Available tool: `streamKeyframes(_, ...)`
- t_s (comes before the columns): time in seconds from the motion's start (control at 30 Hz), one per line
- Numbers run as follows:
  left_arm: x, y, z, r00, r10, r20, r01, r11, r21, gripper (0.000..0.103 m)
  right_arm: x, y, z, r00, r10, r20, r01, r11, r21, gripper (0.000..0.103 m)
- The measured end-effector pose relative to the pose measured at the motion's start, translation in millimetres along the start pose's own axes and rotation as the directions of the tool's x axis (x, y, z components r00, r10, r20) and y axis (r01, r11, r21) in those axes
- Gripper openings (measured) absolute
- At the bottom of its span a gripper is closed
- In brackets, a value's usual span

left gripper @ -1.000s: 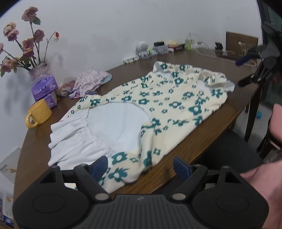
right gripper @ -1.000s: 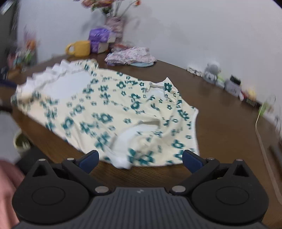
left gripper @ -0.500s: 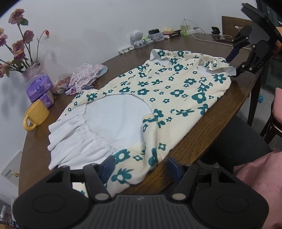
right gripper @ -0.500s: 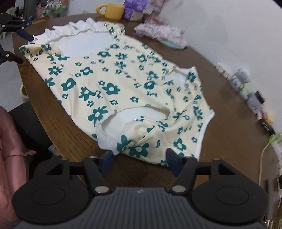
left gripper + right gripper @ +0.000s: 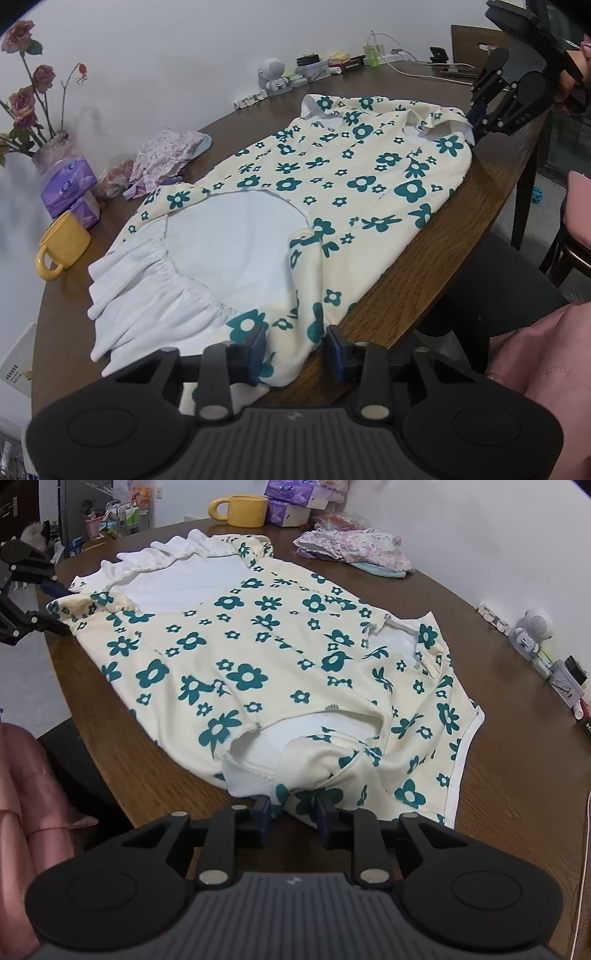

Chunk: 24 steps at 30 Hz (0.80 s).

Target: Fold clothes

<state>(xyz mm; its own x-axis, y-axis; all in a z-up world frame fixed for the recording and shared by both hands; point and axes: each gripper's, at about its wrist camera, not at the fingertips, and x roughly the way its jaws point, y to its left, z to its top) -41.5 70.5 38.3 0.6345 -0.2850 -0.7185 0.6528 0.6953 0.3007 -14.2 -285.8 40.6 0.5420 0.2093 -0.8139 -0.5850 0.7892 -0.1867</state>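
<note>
At the bottom of the left wrist view, the left gripper (image 5: pixel 293 350) has its two blue fingers on each side of a corner of the flowery dress (image 5: pixel 332 177), with a gap between them, so it is not pinching tight. The dress lies spread flat on the round brown table (image 5: pixel 436 254), and this corner hangs a little over the near edge. If the fingers close on too little cloth, the corner could slip out and slide off the table. On the left side of the frame sits a yellow mug (image 5: pixel 64 245), just beside the white frill; a big pull could drag the frill into it. At the bottom of the right wrist view, the right gripper (image 5: pixel 293 814) has its fingers close together around a bunched bit of the dress (image 5: pixel 258 653) hem, but I cannot tell if they really hold it. If one side lifts and the other lets go, the fold may come out crooked.
</note>
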Motion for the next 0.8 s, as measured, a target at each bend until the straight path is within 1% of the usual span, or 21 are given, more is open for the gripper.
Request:
streamKeyframes(0.03, 0, 1, 0, 1.0, -0.005, 0.001, 0.005, 1.0, 0.0, 0.017, 1, 1, 0, 1.0, 0.0, 0.0, 0.0, 1.0, 0.002, 0.011)
streamKeyframes(0.13, -1, 4, 1, 1.0, -0.014, 0.001, 0.014, 1.0, -0.017, 0.008, 2, 3, 2, 1.0, -0.002, -0.001, 0.002, 1.0, 0.009, 0.004)
streamKeyframes(0.23, -5, 7, 5, 1.0, -0.012, 0.001, 0.012, 1.0, -0.021, 0.007, 0, 5, 4, 1.0, -0.004, -0.012, 0.005, 0.998, 0.059, 0.003)
streamKeyframes(0.3, -7, 7, 8, 1.0, -0.005, 0.006, 0.005, 1.0, -0.017, 0.006, -3, 2, 6, 1.0, -0.013, -0.016, 0.015, 0.991, 0.135, 0.002)
streamKeyframes(0.37, -11, 6, 12, 1.0, 0.009, 0.015, -0.009, 1.0, -0.003, 0.006, -8, 3, 8, 0.999, -0.04, -0.015, 0.042, 0.986, 0.164, 0.002)
streamKeyframes(0.47, -15, 8, 20, 0.999, 0.038, 0.036, -0.039, 0.999, 0.014, 0.006, -17, 6, 13, 0.996, -0.088, 0.0, 0.086, 0.983, 0.162, 0.002)
streamKeyframes(0.63, -12, 21, 48, 0.991, 0.116, 0.061, -0.119, 0.992, 0.044, 0.006, -31, 6, 27, 0.985, -0.17, 0.036, 0.164, 0.976, 0.142, 0.002)
streamKeyframes(0.77, -10, 32, 70, 0.981, 0.177, 0.083, -0.182, 0.981, 0.066, 0.006, -27, -3, 55, 0.969, -0.244, 0.043, 0.239, 0.966, 0.102, 0.002)
streamKeyframes(0.8, -4, 36, 77, 0.978, 0.191, 0.078, -0.196, 0.978, 0.067, 0.006, -25, -6, 62, 0.964, -0.262, 0.043, 0.258, 0.962, 0.093, 0.002)
